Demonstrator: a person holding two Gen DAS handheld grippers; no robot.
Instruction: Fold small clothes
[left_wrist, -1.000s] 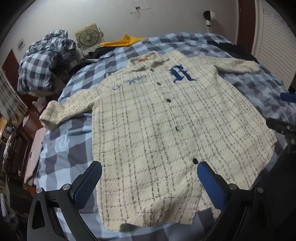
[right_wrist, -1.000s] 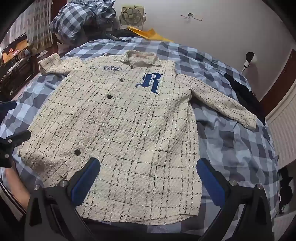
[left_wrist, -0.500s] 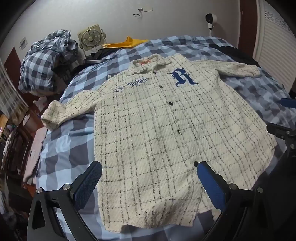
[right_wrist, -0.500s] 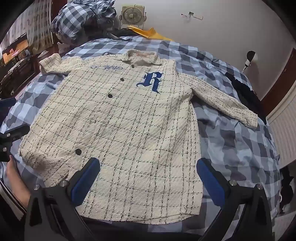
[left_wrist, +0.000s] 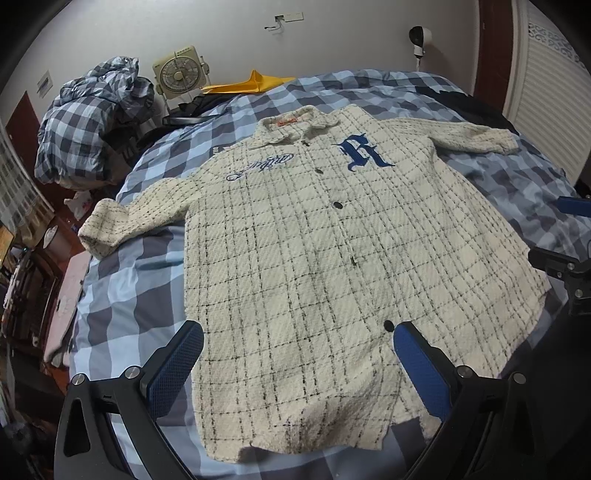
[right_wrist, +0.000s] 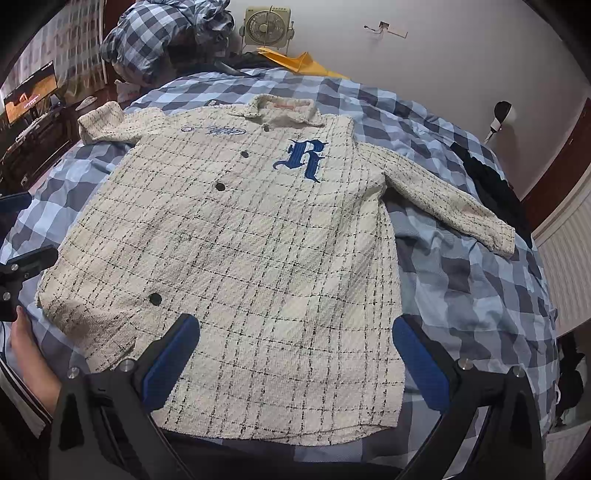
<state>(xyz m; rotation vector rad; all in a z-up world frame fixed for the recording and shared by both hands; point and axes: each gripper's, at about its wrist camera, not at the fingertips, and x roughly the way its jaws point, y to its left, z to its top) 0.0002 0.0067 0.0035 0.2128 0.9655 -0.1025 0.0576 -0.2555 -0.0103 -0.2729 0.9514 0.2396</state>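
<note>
A cream shirt (left_wrist: 306, 251) (right_wrist: 240, 251) with a black grid pattern, dark buttons and a blue letter R lies flat, front up, on the bed, both sleeves spread outward. My left gripper (left_wrist: 297, 363) hovers open above the shirt's hem, nothing between its blue pads. My right gripper (right_wrist: 295, 354) is also open over the hem on the other side. Each gripper's black frame shows at the edge of the other's view.
The bed (left_wrist: 129, 302) (right_wrist: 461, 288) has a blue and grey checked cover. A crumpled checked quilt (left_wrist: 92, 114), a small fan (left_wrist: 181, 74) and a yellow item (left_wrist: 255, 83) sit at the head. Dark clothes (right_wrist: 495, 184) lie at the right. A hand (right_wrist: 26, 354) shows at lower left.
Both views have drawn back slightly from the shirt, which now sits a little lower in frame. The shirt itself has not moved; both grippers stay open.
</note>
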